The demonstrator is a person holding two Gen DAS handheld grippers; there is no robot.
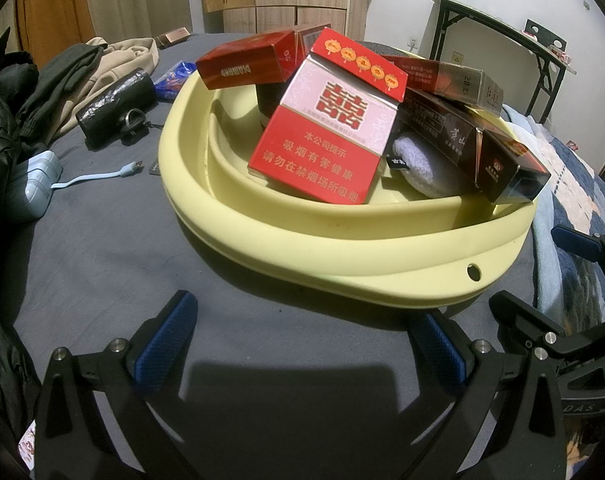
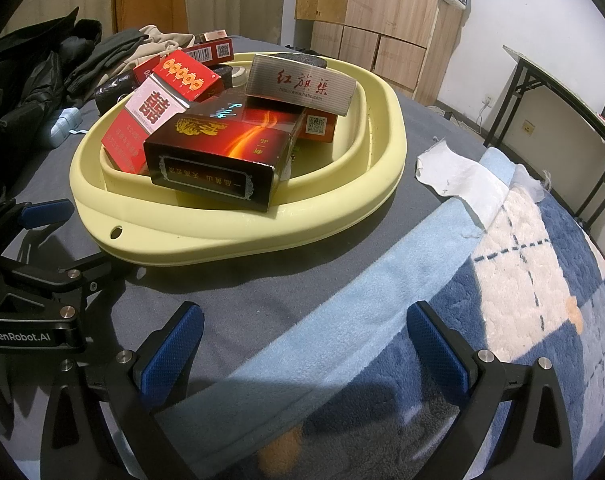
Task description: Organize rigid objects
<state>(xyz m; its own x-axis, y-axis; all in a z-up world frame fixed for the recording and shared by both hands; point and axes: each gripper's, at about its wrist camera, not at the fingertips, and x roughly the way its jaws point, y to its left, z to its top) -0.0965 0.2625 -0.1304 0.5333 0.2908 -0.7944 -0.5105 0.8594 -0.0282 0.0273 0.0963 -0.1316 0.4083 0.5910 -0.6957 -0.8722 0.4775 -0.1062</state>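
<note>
On my far left I see dark clothing (image 1: 10,112) heaped on the grey bedsheet (image 1: 110,248), with a pale blue charger (image 1: 34,184) and a black pouch (image 1: 116,106) lying just beside it. My left gripper (image 1: 302,344) hangs low over the sheet with its blue-padded jaws spread wide and nothing between them, just short of the pale yellow basin (image 1: 342,256). The basin sits in the middle of the bed and holds the cigarette boxes: a red and white pack (image 1: 326,120) leans upright at its centre, a red Diamond pack (image 1: 246,64) rests tilted behind it, and a dark brown carton (image 2: 222,152) lies across the near rim, overhanging it. A silver-grey pack (image 2: 302,88) stands tilted toward the back. Further right, my right gripper (image 2: 306,344) is likewise wide open and empty, above the blue and white blanket (image 2: 522,280), where a torn white tissue (image 2: 462,180) lies.
</note>
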